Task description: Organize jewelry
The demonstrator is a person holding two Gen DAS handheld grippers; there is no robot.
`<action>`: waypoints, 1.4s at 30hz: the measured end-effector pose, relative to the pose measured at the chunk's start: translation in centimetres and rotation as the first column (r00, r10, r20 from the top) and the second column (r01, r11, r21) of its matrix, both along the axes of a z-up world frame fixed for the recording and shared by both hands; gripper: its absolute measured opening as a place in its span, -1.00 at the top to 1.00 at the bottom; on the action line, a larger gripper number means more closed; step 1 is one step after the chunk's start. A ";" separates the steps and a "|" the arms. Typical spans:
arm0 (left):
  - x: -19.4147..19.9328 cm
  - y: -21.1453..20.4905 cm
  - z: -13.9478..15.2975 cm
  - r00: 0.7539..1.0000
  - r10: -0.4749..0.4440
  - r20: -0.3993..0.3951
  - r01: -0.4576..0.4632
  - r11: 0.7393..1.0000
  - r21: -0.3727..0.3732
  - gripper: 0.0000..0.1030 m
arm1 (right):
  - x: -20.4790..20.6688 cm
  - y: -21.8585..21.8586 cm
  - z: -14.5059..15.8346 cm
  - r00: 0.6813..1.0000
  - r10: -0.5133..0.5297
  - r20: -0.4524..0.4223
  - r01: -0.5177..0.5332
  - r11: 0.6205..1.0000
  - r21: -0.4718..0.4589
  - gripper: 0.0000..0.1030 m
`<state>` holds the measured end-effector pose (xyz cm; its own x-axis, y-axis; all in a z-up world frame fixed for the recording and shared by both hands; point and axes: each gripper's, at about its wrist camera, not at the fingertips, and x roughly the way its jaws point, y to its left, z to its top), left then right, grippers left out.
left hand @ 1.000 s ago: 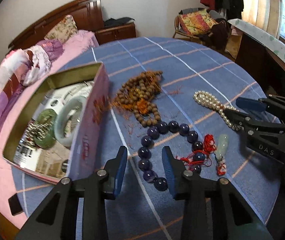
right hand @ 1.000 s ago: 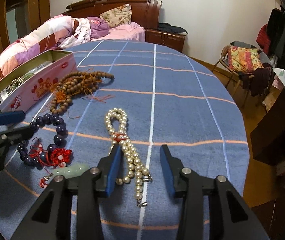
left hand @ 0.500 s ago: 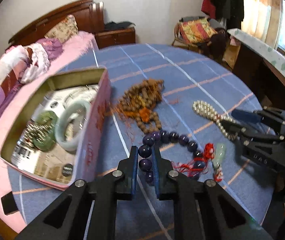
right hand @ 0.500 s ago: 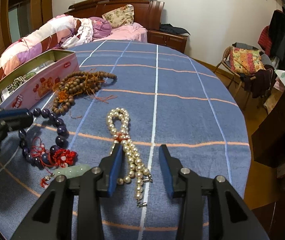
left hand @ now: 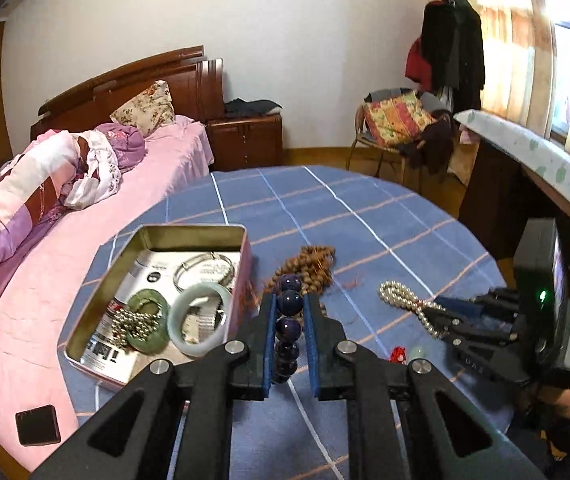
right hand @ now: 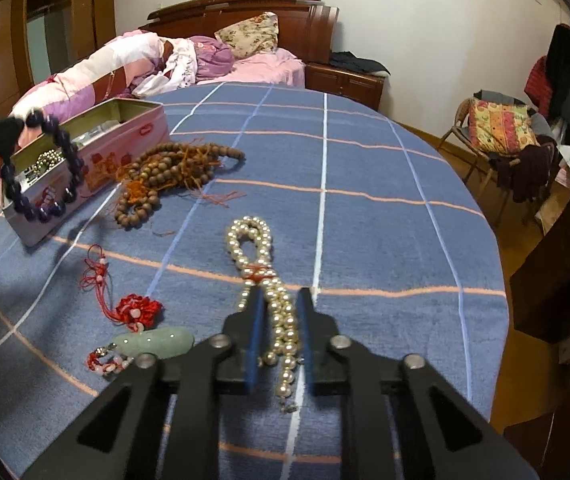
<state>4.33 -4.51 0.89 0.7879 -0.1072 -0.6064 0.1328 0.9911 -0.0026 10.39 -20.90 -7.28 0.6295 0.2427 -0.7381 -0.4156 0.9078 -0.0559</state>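
Note:
My left gripper (left hand: 289,298) is shut on the dark purple bead bracelet (left hand: 290,303) and holds it up off the blue checked table. In the right wrist view the bracelet (right hand: 75,160) hangs as a loop in front of the pink tin box (right hand: 125,148). My right gripper (right hand: 279,296) rests low on the table, its jaws closing, with the pads pressing both sides of the pearl necklace (right hand: 249,236). A brown wooden bead strand (right hand: 165,168) lies by the tin. A jade pendant on red knotted cord (right hand: 153,342) lies left of the right gripper.
The open tin (left hand: 193,230) holds a pale jade bangle (left hand: 199,318), a green disc, a silver bangle and small beads. A pink bed (left hand: 85,200) borders the table on the left. A chair with clothes (left hand: 397,128) and a dark desk stand to the right.
The left jaws closed on the purple bracelet and lifted it from the table toward the tin. The right jaws narrowed onto the pearl necklace without moving away.

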 end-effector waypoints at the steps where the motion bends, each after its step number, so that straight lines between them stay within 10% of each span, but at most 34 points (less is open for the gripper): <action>1: 0.0 0.3 0.3 1.000 0.004 0.005 -0.004 1.000 -0.004 0.75 | 0.0 0.0 0.0 1.000 0.000 -0.001 0.000 1.000 0.003 0.69; 15: 0.2 1.2 0.6 1.000 0.025 0.002 -0.025 0.999 -0.022 0.75 | -0.8 0.5 2.5 0.999 0.031 0.038 -0.034 0.997 0.075 0.85; 19: 0.2 1.3 0.4 1.000 0.021 -0.001 -0.021 0.999 -0.026 0.75 | 0.6 0.0 2.0 1.000 -0.004 -0.005 0.005 0.993 0.116 -0.07; 25: 0.7 1.3 -0.4 1.000 0.018 -0.024 -0.019 0.999 -0.028 0.75 | 1.7 1.3 1.1 0.999 0.017 -0.049 -0.013 0.997 0.078 -0.10; 27: 0.7 1.3 -0.5 0.999 0.020 -0.027 -0.020 0.999 -0.025 0.75 | 2.1 2.0 0.5 0.997 0.018 -0.074 -0.015 0.999 0.040 -0.06; 31: 1.0 1.4 -0.9 0.999 0.026 -0.038 -0.027 0.999 -0.023 0.75 | 2.2 2.2 0.2 0.996 0.028 -0.090 -0.026 0.999 0.018 0.68; 42: 1.2 1.5 -1.0 0.999 0.027 -0.044 -0.028 0.999 -0.019 0.75 | 1.3 1.7 1.8 0.999 0.027 -0.039 -0.024 0.997 0.070 0.78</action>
